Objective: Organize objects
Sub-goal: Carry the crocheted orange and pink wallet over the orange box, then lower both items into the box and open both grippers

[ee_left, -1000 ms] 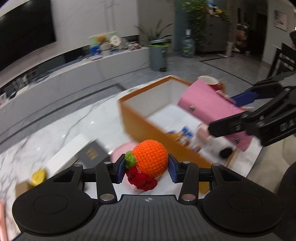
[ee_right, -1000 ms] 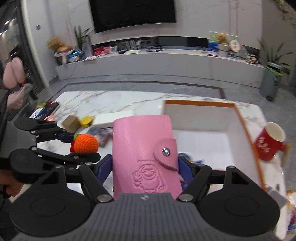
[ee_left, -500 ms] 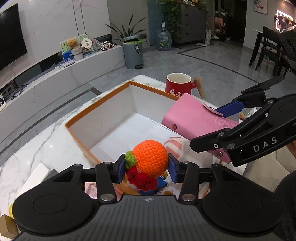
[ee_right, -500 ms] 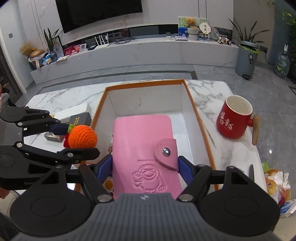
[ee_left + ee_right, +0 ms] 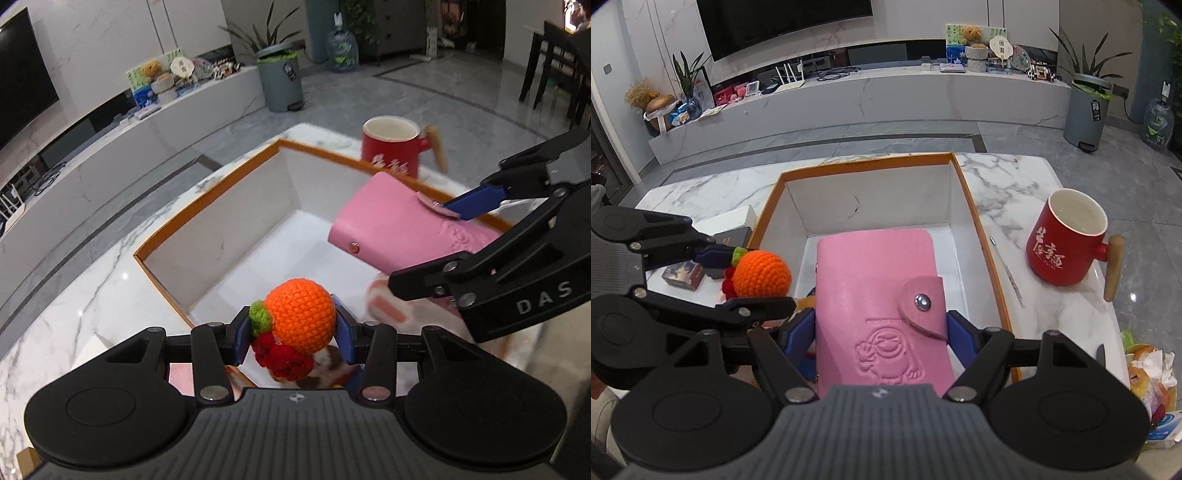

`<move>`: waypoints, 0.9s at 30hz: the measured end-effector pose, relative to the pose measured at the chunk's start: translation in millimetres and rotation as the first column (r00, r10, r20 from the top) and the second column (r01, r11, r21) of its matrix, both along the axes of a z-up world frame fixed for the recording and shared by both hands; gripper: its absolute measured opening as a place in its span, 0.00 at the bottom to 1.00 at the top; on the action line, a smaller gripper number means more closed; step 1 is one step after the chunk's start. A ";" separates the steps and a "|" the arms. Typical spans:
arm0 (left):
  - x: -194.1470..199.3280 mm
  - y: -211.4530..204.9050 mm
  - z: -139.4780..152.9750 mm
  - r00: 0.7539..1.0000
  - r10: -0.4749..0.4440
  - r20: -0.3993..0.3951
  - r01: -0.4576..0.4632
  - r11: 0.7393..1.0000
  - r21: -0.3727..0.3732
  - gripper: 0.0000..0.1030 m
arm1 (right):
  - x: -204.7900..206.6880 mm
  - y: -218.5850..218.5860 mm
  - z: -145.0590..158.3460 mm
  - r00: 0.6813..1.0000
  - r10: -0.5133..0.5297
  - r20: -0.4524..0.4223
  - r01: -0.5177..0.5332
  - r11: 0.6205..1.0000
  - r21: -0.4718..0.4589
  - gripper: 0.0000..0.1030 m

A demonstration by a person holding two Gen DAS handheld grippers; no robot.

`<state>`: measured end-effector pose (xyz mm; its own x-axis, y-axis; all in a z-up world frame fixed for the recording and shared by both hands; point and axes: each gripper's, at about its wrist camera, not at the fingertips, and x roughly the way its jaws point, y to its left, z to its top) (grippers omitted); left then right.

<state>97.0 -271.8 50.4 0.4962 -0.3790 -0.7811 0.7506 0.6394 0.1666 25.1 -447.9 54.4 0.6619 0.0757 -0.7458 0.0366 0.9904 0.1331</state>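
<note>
Left gripper (image 5: 293, 328): clamped on the crocheted orange (image 5: 301, 316), blue pads pressed to both its sides, green leaf and red knitted bits hanging off its left and underside; it hovers over the near-left wall of the box.
Right gripper (image 5: 881, 328): closed tight on the pink card wallet (image 5: 877, 295), snap flap up, embossed cartoon facing the camera; the wallet is held above the near half of the box.
Box (image 5: 988, 254): orange-rimmed, white inside, sitting open on the table; far half of its floor bare and white, a few blurred colourful items at the near end under the grippers, too smeared to name.
Table (image 5: 1004, 177): white marble with grey veins, glossy, catching ceiling light.
Red mug (image 5: 1065, 236): upright on the marble right of the box, wooden handle pointing right, white inside.
Thin metal stick (image 5: 1006, 271): flat on the marble between box and mug, just beside the box wall.
Left of box: a white carton (image 5: 727, 219) and a dark box (image 5: 733, 234) near the rim, a small printed packet (image 5: 681, 275) closer in.
Right edge: crumpled wrappers and tissue (image 5: 1148, 373) past the table corner.
Room: grey tiled floor, a long marble TV bench (image 5: 886, 94) under a big dark screen (image 5: 783, 22), potted plants, a grey pedal bin (image 5: 1087, 107), a water jug (image 5: 1158, 123), dark dining chairs (image 5: 554, 70) in the left wrist view.
</note>
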 end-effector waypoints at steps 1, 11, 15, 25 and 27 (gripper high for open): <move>4.3 -1.2 -2.5 1.000 0.001 -0.003 -0.001 1.000 0.009 0.50 | 5.5 -1.0 -2.9 1.000 -0.002 -0.008 0.002 1.000 0.004 0.74; 22.7 -21.9 -24.3 0.997 -0.054 0.046 0.045 0.984 0.173 0.50 | 47.0 -2.5 -26.8 0.997 0.005 -0.073 -0.006 1.000 -0.013 0.74; 30.6 -30.9 -33.4 0.998 -0.048 0.041 0.037 0.975 0.220 0.50 | 61.8 0.3 -34.0 0.995 0.017 -0.097 -0.020 0.999 -0.034 0.74; 54.7 -43.2 -45.8 0.999 -0.007 0.048 -0.007 0.955 0.296 0.51 | 98.4 -1.9 -39.2 0.994 0.009 -0.110 -0.011 1.000 -0.018 0.74; 59.7 -42.1 -46.7 0.999 0.014 0.033 -0.023 0.956 0.292 0.51 | 102.9 -0.6 -38.7 0.995 0.009 -0.098 -0.010 1.000 -0.014 0.74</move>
<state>156.6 -313.9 3.7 0.5262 -0.1274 -0.8408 0.7310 0.5729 0.3707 127.9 -448.5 15.6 0.5851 0.0700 -0.8079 0.0394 0.9926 0.1145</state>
